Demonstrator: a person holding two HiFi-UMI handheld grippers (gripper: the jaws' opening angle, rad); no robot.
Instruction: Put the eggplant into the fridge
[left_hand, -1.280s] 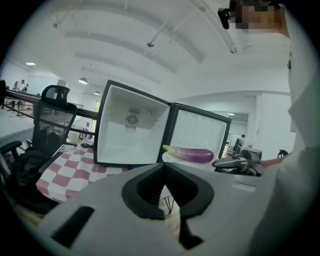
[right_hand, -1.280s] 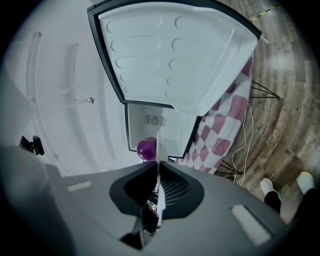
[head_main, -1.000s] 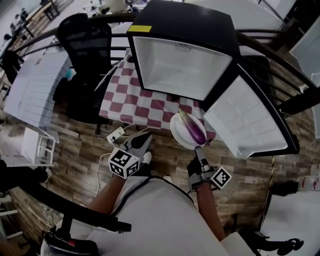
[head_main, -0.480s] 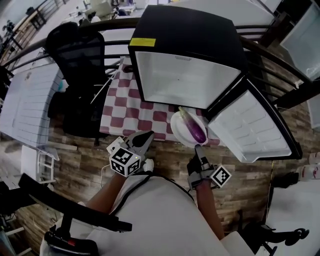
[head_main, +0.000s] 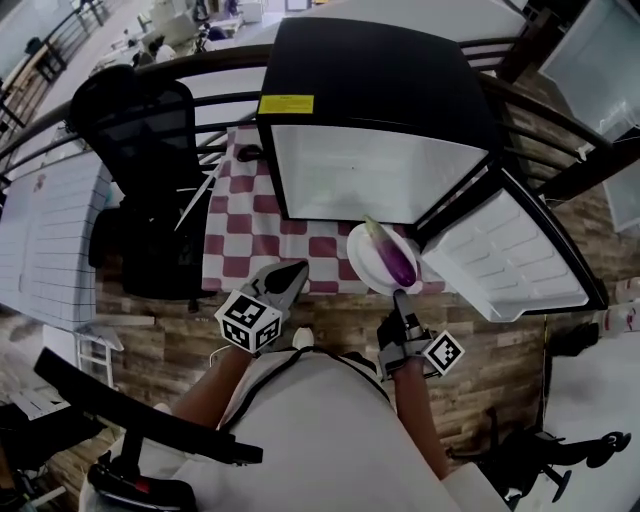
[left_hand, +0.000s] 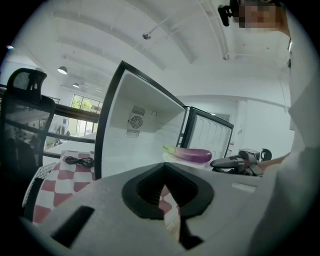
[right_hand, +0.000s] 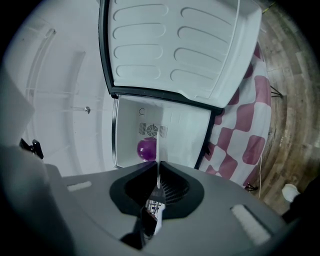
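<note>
Eggplant (head_main: 395, 262) lies on plate (head_main: 360, 256), frame centre, just before open fridge (head_main: 370, 175). Right gripper (head_main: 400, 294) pinches plate's near rim. Left gripper (head_main: 298, 271), lower left, is pressed together on nothing. Keep plate level, feed straight in, clear of door (head_main: 505, 262) at right.

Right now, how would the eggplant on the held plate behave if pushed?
The eggplant looks round and glossy, so it would probably roll or slide on the plate. It seems firm, not floppy. The right gripper pinches only the rim, so the plate may tip.
</note>
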